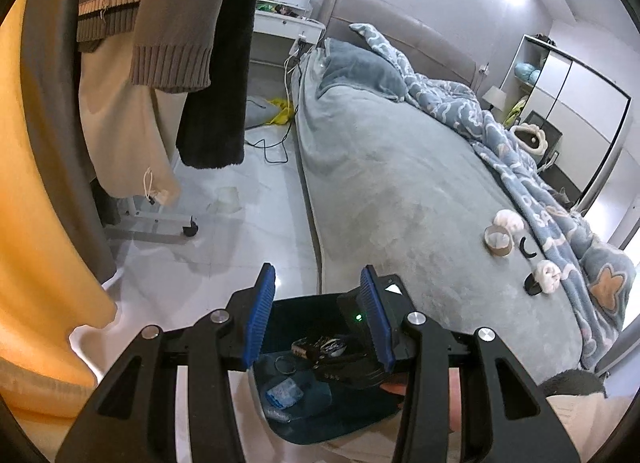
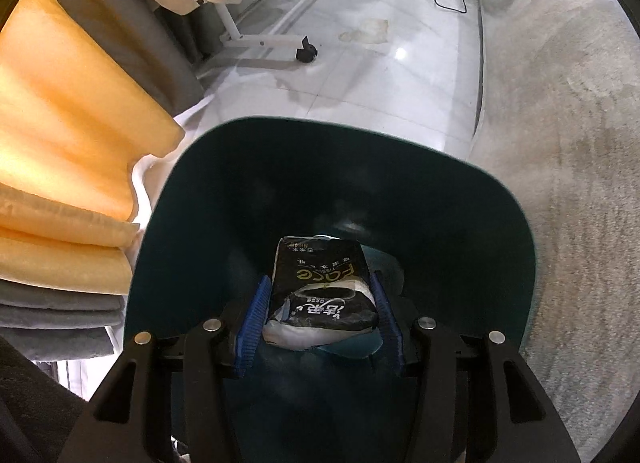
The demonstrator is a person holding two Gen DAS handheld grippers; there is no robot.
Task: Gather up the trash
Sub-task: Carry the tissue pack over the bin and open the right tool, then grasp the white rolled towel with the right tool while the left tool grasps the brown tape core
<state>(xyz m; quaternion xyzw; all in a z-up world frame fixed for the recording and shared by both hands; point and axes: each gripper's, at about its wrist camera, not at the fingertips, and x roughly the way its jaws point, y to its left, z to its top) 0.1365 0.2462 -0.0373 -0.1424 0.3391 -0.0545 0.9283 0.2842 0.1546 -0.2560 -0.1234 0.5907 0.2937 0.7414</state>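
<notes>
My right gripper (image 2: pixel 320 279) points down into a dark teal bin (image 2: pixel 320 183). Its blue pads lie against the two sides of a black tissue pack (image 2: pixel 320 297) with white and gold print, which hangs inside the bin's mouth. In the left wrist view my left gripper (image 1: pixel 318 269) hovers open over the same bin (image 1: pixel 320 423), with nothing between its pads. A blue-white wrapper (image 1: pixel 284 391) and dark scraps (image 1: pixel 320 345) lie in the bin. On the grey bed (image 1: pixel 380 183) rest a tape roll (image 1: pixel 498 241) and two crumpled tissues (image 1: pixel 508 220).
The bin stands on a white tile floor (image 2: pixel 400 83) between the bed and an orange curtain (image 1: pixel 40 223). A wheeled clothes rack (image 2: pixel 306 53) with hanging clothes (image 1: pixel 172 23) is to the left. Cables (image 1: pixel 276 143) trail on the floor beyond.
</notes>
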